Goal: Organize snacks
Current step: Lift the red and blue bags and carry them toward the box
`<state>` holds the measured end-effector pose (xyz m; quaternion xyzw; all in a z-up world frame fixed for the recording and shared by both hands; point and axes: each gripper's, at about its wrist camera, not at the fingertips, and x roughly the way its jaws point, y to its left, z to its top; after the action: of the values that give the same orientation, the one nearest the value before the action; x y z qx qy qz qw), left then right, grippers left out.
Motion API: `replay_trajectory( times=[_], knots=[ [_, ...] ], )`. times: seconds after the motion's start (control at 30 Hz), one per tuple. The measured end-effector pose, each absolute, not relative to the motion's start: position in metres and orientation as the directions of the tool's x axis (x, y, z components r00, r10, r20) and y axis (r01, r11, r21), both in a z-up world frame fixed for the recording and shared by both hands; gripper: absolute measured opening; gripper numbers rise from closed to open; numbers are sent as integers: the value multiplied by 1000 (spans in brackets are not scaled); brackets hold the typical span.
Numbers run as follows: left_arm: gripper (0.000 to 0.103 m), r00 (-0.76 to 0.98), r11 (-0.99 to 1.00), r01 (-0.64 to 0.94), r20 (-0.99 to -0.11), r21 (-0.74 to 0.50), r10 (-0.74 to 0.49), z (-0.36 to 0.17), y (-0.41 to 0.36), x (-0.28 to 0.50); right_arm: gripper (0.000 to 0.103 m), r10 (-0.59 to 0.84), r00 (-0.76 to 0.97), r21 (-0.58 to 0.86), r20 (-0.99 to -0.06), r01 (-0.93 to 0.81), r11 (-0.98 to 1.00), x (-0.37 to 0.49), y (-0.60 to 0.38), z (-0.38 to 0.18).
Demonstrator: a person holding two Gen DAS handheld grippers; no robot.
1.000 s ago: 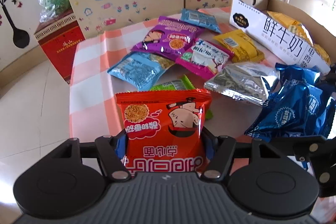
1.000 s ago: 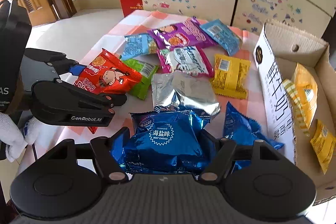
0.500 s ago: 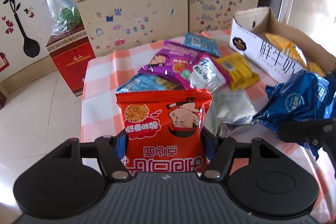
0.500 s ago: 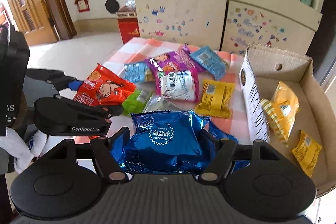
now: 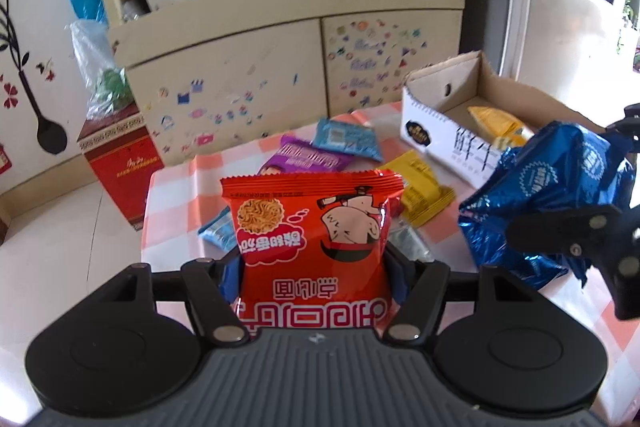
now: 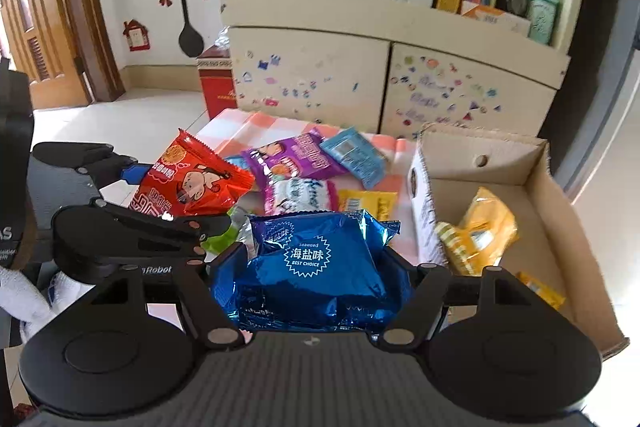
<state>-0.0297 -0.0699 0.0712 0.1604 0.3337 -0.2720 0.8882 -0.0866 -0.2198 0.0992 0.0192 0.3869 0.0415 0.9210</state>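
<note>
My left gripper (image 5: pixel 314 279) is shut on a red noodle-snack packet (image 5: pixel 312 227), held upright above the checked tablecloth (image 5: pixel 176 183). That red packet (image 6: pixel 192 183) and the left gripper (image 6: pixel 160 195) also show at the left of the right wrist view. My right gripper (image 6: pixel 312 287) is shut on a shiny blue seaweed snack bag (image 6: pixel 312 267), lifted off the table. The blue bag (image 5: pixel 552 195) hangs at the right of the left wrist view, near the open cardboard box (image 5: pixel 440 131). Yellow packets (image 6: pixel 480 231) lie inside the box (image 6: pixel 560 227).
Several loose packets remain on the tablecloth: purple (image 6: pixel 296 157), light blue (image 6: pixel 354 155), pink-white (image 6: pixel 300 195), yellow (image 5: pixel 420 191), silver and green. A stickered cabinet (image 5: pixel 280 67) with cluttered shelves stands behind the table. A red carton (image 5: pixel 124 163) sits on the floor at the left.
Both grippers have risen with their packets and tilted up, so the cabinet shelves now show. The table's packets sit lower and farther off. Neither grip has altered.
</note>
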Motion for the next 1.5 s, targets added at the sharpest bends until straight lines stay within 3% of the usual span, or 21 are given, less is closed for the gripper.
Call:
replay_trajectory(
  times=[0.67, 1.5],
  knots=[
    [66, 643, 744, 656, -611, 129, -461, 89, -120, -52, 77, -63, 782, 12, -621, 89, 996, -101, -277, 132],
    [66, 510, 572, 814, -600, 103, -616, 106, -231, -43, 77, -220, 775, 137, -593, 366, 920, -116, -380, 139]
  ],
)
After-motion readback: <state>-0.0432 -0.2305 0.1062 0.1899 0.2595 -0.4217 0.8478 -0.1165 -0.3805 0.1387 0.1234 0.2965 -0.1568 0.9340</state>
